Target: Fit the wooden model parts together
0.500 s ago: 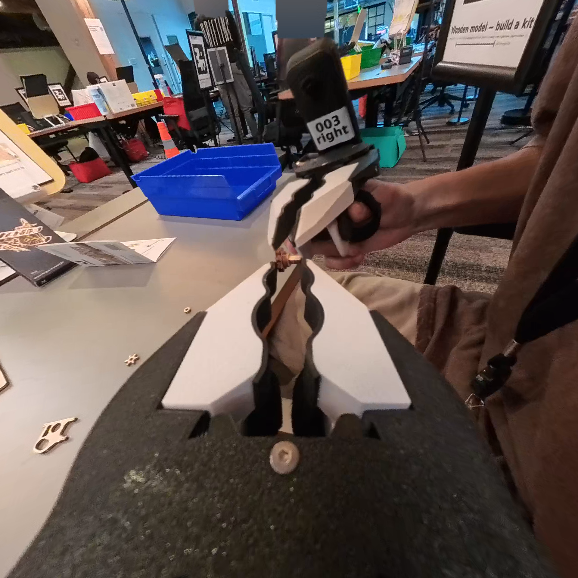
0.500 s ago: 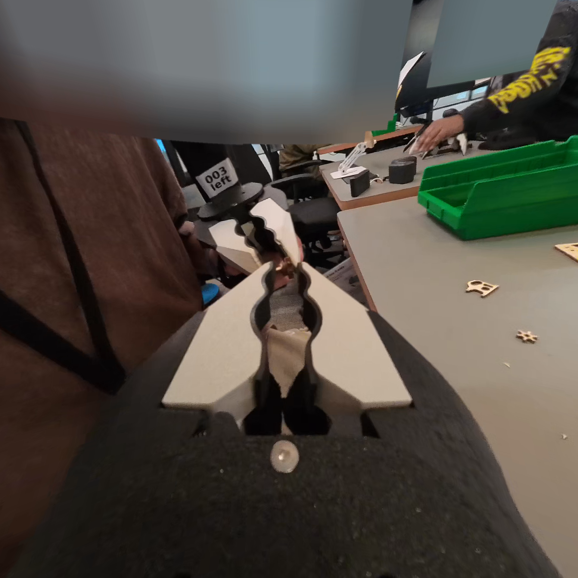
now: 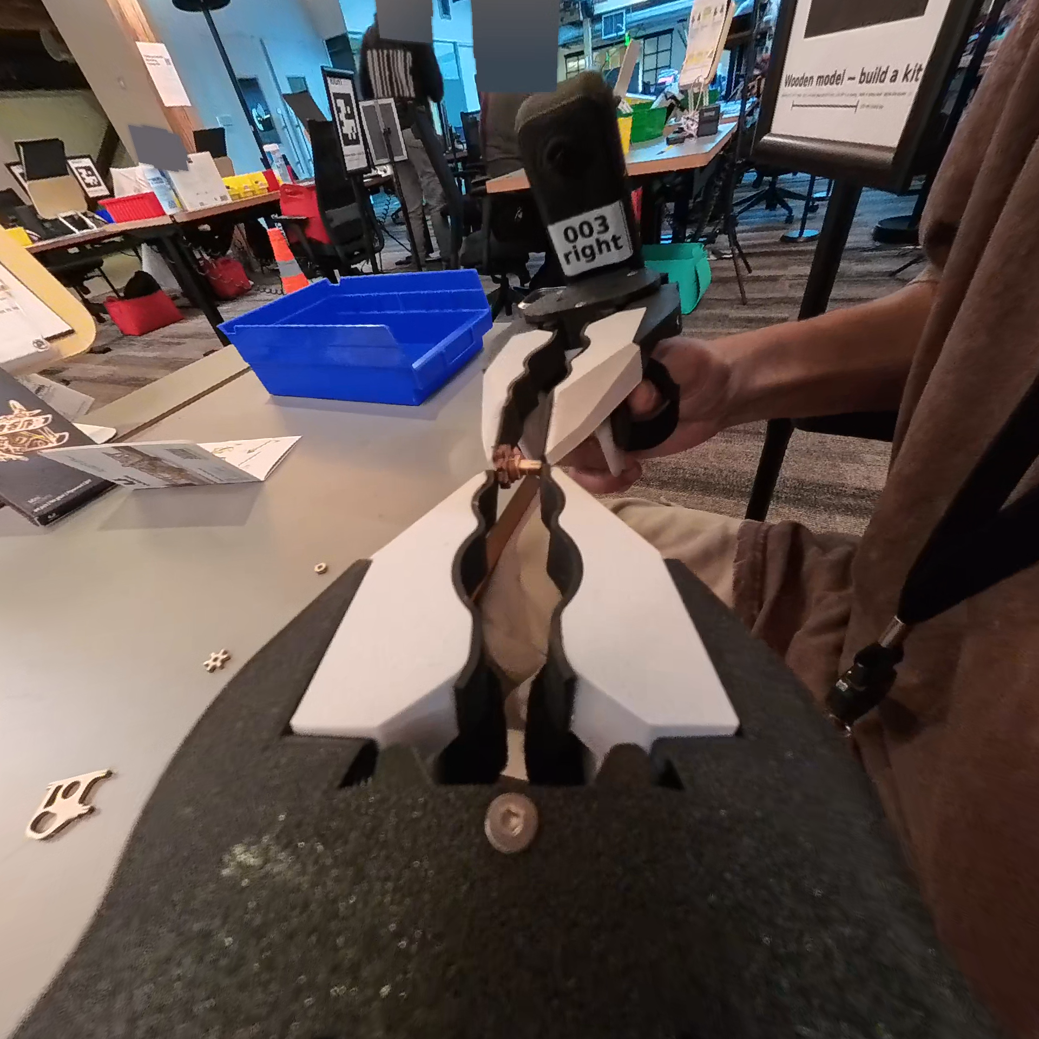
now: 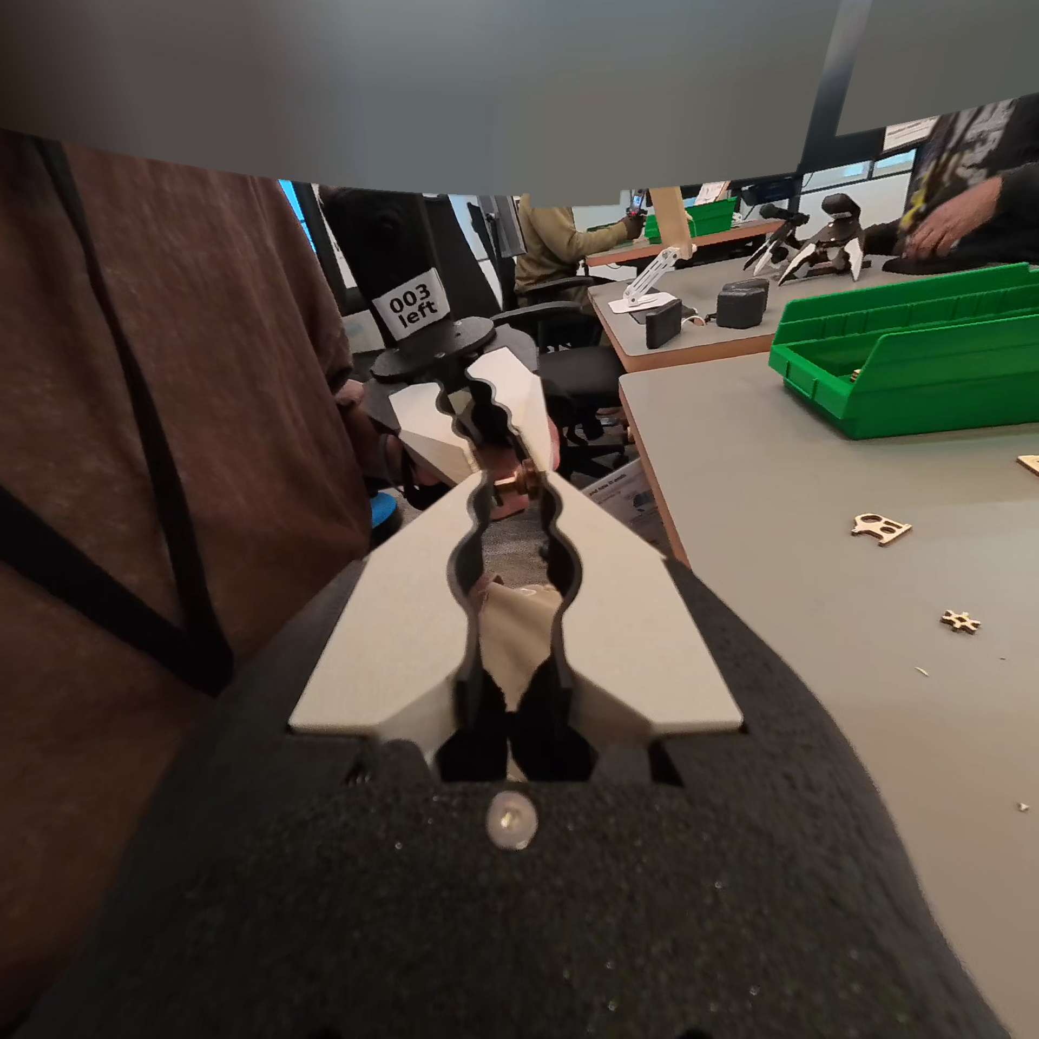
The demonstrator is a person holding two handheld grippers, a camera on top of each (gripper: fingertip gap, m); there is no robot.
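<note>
Both grippers meeting tip to tip off the table edge, over the lap.

Left gripper (image 3: 514, 488): jaws nearly closed, pinching a thin flat wooden strip (image 3: 504, 528), edge-on, long axis slanting from low left up toward the tips. At its top end, a small wooden gear-and-peg piece (image 3: 510, 465), peg horizontal, pointing right into the right gripper (image 3: 537, 458), jaws narrowed to a slit on the peg tip. Fingers white, faceted, with wavy black inner pads. Flat laser-cut wooden parts (image 3: 59, 803) loose on the matte grey table (image 3: 140, 590); glossy blue bin (image 3: 360, 337) farther back.
</note>
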